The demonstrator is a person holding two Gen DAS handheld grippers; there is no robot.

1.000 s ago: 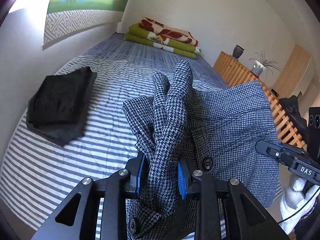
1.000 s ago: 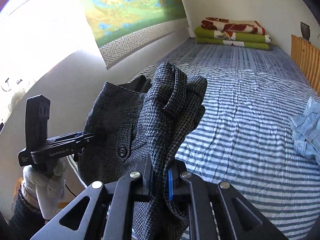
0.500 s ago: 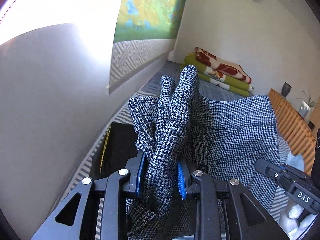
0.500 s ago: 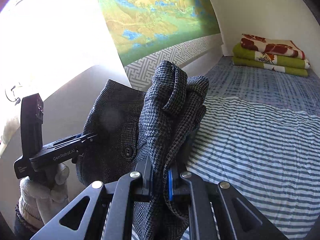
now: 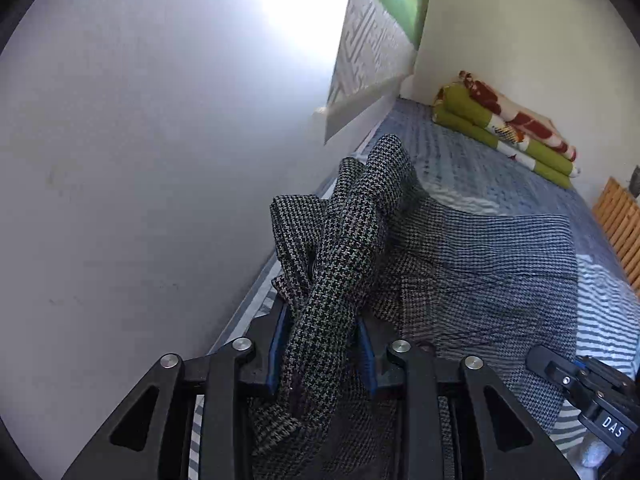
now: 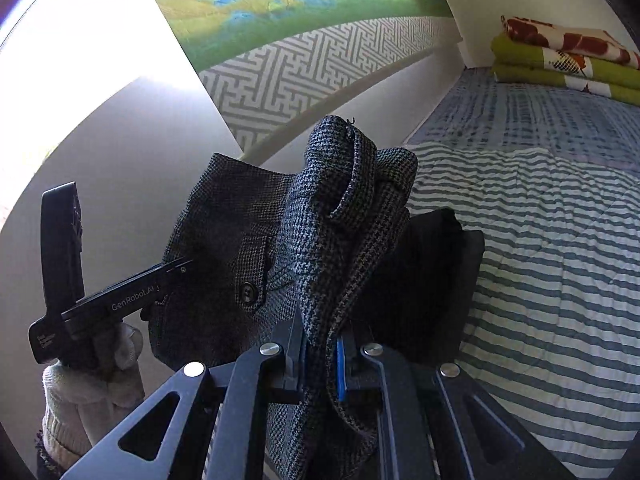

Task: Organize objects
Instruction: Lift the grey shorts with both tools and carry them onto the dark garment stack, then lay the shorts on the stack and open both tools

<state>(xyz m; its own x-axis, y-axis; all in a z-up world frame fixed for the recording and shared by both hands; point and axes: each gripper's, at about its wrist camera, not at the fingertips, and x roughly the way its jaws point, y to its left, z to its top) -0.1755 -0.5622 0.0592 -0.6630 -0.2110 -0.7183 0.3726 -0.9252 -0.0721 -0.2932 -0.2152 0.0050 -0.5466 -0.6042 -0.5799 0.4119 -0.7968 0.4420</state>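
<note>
A grey houndstooth garment (image 5: 472, 264) with dark buttons hangs stretched between my two grippers, just above the striped bed (image 6: 552, 272). My left gripper (image 5: 320, 352) is shut on a bunched edge of it, close to the wall. My right gripper (image 6: 320, 356) is shut on the other bunched edge (image 6: 336, 216). A folded black garment (image 6: 424, 280) lies on the bed right behind the held cloth in the right wrist view. The left gripper (image 6: 172, 268) also shows from the side in the right wrist view, and part of the right gripper (image 5: 588, 392) in the left wrist view.
The white wall (image 5: 140, 200) runs along the bed's left side with a landscape hanging (image 6: 288, 8) on it. Folded green and red blankets (image 5: 508, 128) lie at the bed's far end. A wooden slatted frame (image 5: 620, 220) borders the right side.
Both grippers have carried the houndstooth garment left toward the wall and lower, so it now hangs over the folded black garment. Both grips are unchanged.
</note>
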